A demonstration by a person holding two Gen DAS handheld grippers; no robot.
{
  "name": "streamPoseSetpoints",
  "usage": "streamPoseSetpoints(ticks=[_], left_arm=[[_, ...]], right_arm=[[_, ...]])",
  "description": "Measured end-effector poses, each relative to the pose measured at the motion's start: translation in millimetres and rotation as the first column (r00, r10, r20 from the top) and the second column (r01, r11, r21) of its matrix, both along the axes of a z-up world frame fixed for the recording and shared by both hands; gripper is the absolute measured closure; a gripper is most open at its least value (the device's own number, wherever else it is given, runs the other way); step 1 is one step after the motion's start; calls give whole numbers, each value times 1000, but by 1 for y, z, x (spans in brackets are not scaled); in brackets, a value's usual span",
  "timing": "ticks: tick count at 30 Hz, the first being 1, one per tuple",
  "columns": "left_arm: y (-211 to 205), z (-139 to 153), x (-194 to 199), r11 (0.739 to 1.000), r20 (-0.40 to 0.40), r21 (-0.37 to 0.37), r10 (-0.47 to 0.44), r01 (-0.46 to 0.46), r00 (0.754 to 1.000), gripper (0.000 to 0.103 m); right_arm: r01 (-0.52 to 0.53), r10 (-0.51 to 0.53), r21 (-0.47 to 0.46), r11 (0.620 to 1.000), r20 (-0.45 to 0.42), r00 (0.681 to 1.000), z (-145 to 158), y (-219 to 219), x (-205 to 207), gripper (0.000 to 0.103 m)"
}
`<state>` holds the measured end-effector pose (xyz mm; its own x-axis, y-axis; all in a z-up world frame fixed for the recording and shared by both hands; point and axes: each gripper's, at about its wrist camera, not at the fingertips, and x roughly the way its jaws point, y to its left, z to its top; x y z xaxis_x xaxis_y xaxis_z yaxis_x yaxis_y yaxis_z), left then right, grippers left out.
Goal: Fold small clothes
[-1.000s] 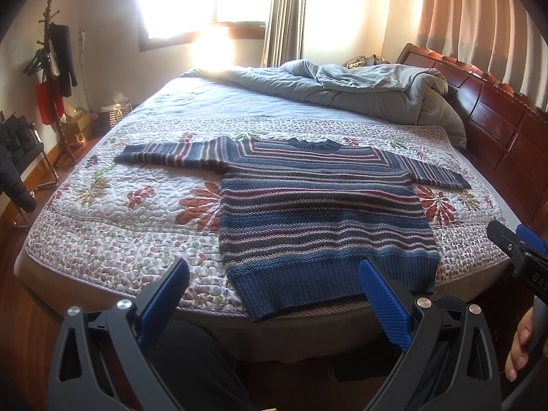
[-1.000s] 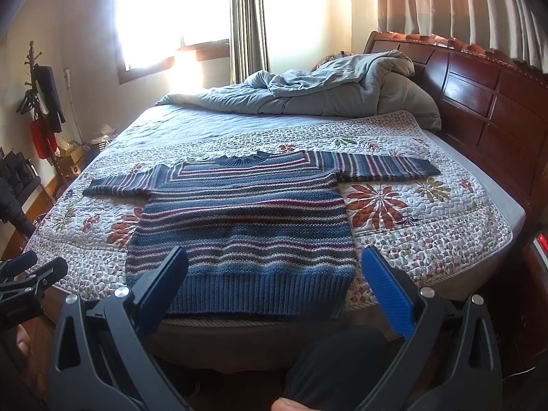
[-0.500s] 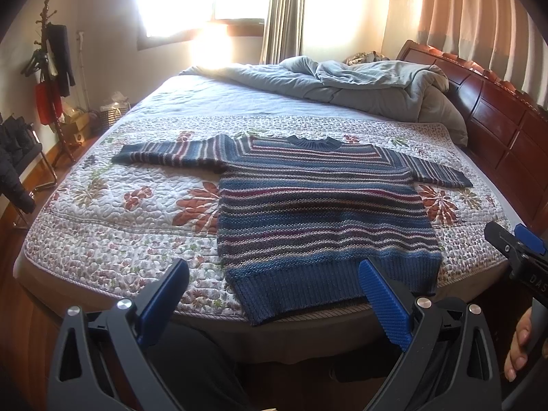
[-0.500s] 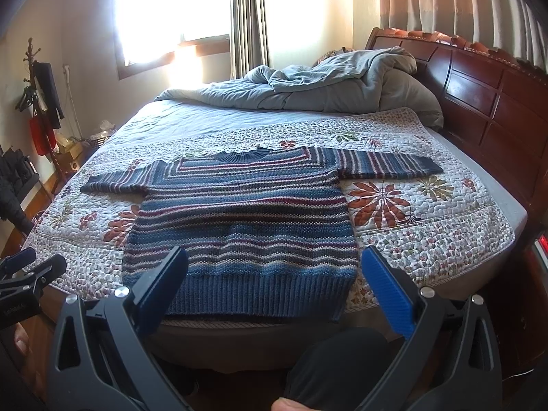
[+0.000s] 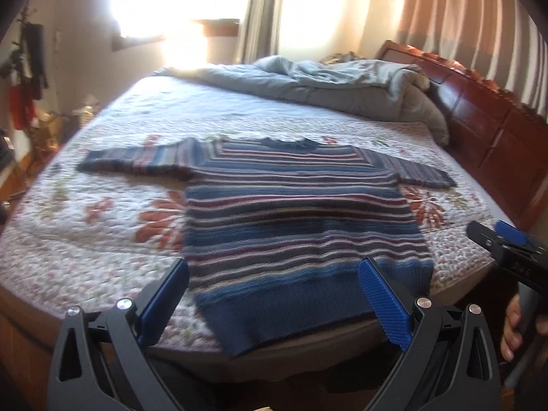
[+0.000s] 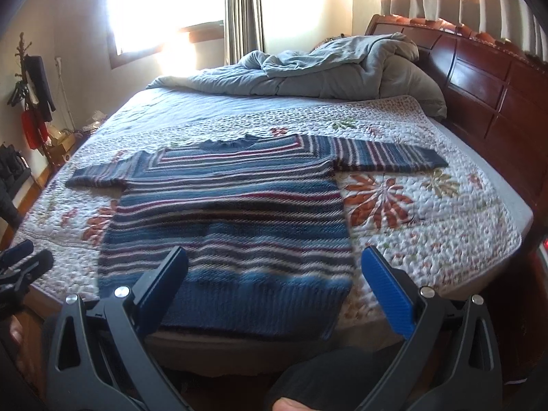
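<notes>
A: Where is the blue, red and white striped knit sweater (image 5: 294, 226)?

B: It lies flat on the white quilted bedspread with red flowers (image 5: 102, 226), near the front edge of the bed. Both sleeves are stretched out to the sides. The neck points to the far side, where the rumpled pale blue duvet (image 5: 328, 85) is piled up.

A: What about the left gripper (image 5: 274, 299)?

B: Its black arms with blue pads are spread wide and hold nothing. The sweater's thick blue bottom band shows in the gap between them. I cannot tell if a pad touches the knit.

A: And the right gripper (image 6: 274, 293)?

B: The same. It is spread wide and holds nothing. The bottom band (image 6: 246, 299) sits between its pads too. The pad on the right is over the bedspread, just beside the sweater's corner.

A: Anything else?

B: A dark red wooden headboard (image 6: 479, 78) stands on the right side.
</notes>
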<state>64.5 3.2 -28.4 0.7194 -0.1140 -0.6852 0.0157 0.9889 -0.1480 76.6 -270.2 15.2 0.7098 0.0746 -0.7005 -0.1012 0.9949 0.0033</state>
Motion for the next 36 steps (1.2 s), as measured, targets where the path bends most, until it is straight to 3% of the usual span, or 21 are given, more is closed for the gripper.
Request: streamPoseSetpoints(ticks=[4, 7, 9, 12, 15, 19, 24, 27, 28, 29, 30, 33, 36], left_arm=[[-2, -1, 29, 999, 56, 15, -39, 38, 998, 4], [1, -2, 62, 998, 74, -36, -52, 54, 996, 4], [3, -6, 90, 996, 74, -68, -45, 50, 996, 4], [2, -14, 124, 998, 65, -58, -30, 34, 997, 4], [-8, -24, 149, 998, 65, -40, -53, 55, 996, 4], [-26, -44, 173, 995, 41, -11, -95, 96, 995, 4], [-46, -66, 196, 990, 18, -3, -142, 142, 990, 4], [-52, -75, 209, 985, 3, -40, -165, 165, 986, 4], [-55, -78, 216, 983, -6, -62, -176, 175, 984, 4], [-57, -82, 222, 980, -15, -79, -183, 181, 983, 4], [-60, -85, 228, 978, -25, -94, -187, 184, 982, 4], [-67, -95, 250, 970, -60, -147, -204, 193, 977, 4], [-80, -96, 271, 967, -70, -154, -214, 201, 974, 4]], right_arm=[[28, -28, -18, 999, 31, 999, -9, -27, 40, 3], [48, -49, 42, 998, 34, 998, -16, -59, 77, 3], [72, -71, 92, 993, -17, 997, -25, -89, 115, 3], [124, -112, 210, 970, -67, 991, -37, -135, 159, 3], [221, -189, 293, 930, -134, 973, -53, -196, 207, 3], [345, -286, 433, 833, -197, 938, -73, -284, 257, 3], [499, -420, 572, 651, -276, 865, -105, -393, 301, 3], [541, -467, 609, 580, -295, 834, -123, -435, 315, 10], [542, -468, 616, 571, -298, 832, -127, -443, 318, 15], [543, -461, 624, 562, -308, 832, -135, -453, 324, 31], [541, -449, 627, 560, -319, 834, -140, -457, 330, 39], [551, -438, 618, 561, -344, 831, -155, -463, 340, 42], [565, -447, 623, 541, -356, 821, -165, -468, 348, 42]])
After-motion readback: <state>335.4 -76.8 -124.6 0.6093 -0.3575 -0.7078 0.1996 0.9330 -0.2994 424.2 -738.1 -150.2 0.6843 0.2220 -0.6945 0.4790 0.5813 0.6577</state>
